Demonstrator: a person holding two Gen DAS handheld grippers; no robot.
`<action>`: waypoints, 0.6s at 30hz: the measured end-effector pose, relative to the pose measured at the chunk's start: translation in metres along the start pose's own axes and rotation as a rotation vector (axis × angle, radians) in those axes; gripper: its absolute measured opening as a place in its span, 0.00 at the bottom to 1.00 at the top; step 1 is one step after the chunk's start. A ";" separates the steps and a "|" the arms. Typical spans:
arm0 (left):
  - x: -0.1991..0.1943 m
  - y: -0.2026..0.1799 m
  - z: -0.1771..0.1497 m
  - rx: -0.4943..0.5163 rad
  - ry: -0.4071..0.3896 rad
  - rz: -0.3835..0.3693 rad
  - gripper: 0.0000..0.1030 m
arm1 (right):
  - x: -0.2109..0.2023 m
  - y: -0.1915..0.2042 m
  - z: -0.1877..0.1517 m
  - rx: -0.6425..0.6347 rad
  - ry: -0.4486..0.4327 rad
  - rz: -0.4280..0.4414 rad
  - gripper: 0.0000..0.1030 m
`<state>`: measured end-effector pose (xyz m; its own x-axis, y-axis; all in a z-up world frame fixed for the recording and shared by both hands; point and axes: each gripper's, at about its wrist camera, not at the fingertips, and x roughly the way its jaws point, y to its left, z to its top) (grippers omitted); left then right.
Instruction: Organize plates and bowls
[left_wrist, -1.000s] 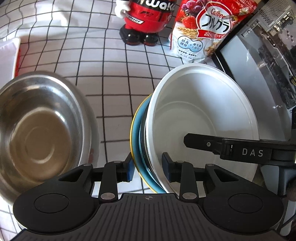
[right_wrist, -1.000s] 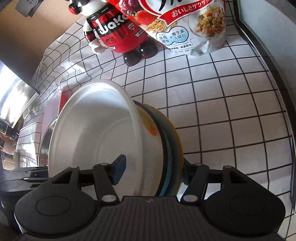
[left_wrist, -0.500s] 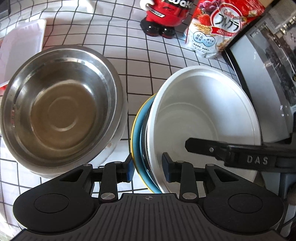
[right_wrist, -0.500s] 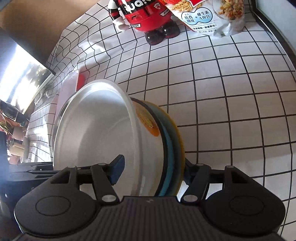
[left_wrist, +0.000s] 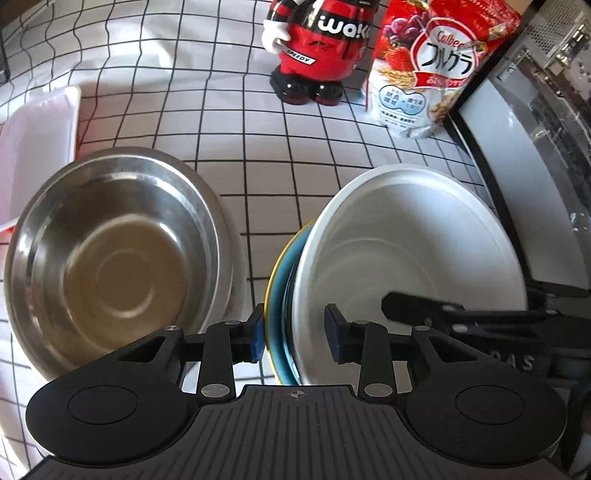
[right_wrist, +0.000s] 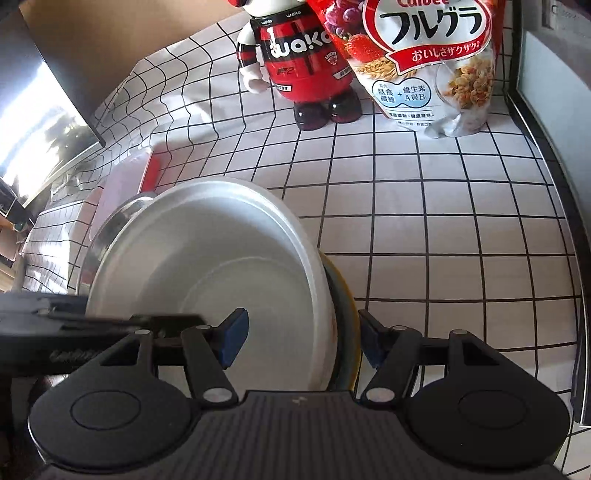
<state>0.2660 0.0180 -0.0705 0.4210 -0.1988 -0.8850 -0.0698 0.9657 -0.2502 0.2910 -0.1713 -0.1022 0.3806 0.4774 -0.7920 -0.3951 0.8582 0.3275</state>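
Note:
A white bowl (left_wrist: 406, 251) tops a stack with a dark dish, a blue plate (left_wrist: 277, 295) and a yellow plate (right_wrist: 347, 295) under it. The stack stands to the right of a big steel bowl (left_wrist: 110, 266) on the checked cloth. My left gripper (left_wrist: 295, 338) straddles the stack's near rim, one pad outside the plates and one inside the white bowl (right_wrist: 207, 258). Its jaws are opening and look just free of the rim. My right gripper (right_wrist: 301, 341) straddles the opposite rim, open, with a thin gap to the yellow plate.
A red and black figure (left_wrist: 317, 48) and a cereal bag (left_wrist: 424, 74) stand at the back. A pale plastic box (left_wrist: 33, 147) lies left of the steel bowl. A glass-fronted appliance (left_wrist: 535, 166) bounds the right side.
The left jaws have spread slightly around the stack's rim. The right gripper has rolled, so the figure and cereal bag now fill the top of its view. The stack stays beside the steel bowl.

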 end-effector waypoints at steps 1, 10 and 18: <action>0.001 0.000 0.001 0.003 0.004 0.004 0.36 | 0.003 -0.002 0.000 0.014 0.010 0.014 0.63; 0.006 0.003 0.000 -0.002 0.041 -0.025 0.38 | 0.005 -0.011 -0.003 0.110 0.072 0.072 0.63; 0.006 -0.011 -0.004 0.079 0.045 -0.010 0.38 | -0.007 -0.018 -0.010 0.088 0.013 0.021 0.63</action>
<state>0.2653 0.0056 -0.0746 0.3801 -0.2140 -0.8999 0.0068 0.9735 -0.2287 0.2867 -0.1919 -0.1076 0.3615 0.4934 -0.7911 -0.3276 0.8616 0.3877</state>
